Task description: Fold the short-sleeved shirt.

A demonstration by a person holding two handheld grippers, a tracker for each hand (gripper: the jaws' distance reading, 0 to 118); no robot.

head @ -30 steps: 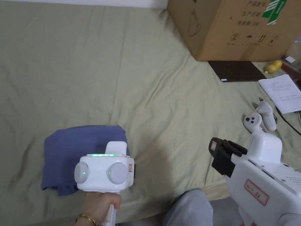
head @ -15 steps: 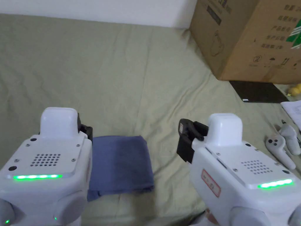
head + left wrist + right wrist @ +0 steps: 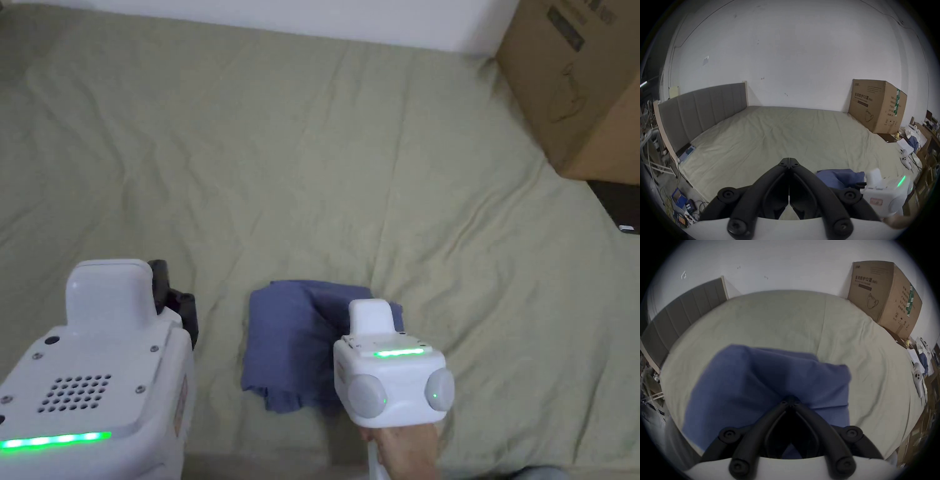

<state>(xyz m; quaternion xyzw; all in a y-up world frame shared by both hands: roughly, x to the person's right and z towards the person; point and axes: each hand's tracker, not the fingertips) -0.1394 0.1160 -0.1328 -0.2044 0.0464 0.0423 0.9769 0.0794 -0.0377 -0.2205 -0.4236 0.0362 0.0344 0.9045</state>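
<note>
Down near the front edge of the bed sheet [image 3: 312,156], the blue shirt [image 3: 287,337] lies folded into a small bundle, directly under the right gripper [image 3: 790,400] and just beside the left gripper [image 3: 788,160]. Wide bare sheet stretches beyond the shirt toward the wall, with a cardboard box [image 3: 575,81] well apart from it at the far corner. Left jaws are together, holding nothing, above the sheet. Right jaws are together with their tips at the shirt's cloth; whether they pinch it I cannot tell.
</note>
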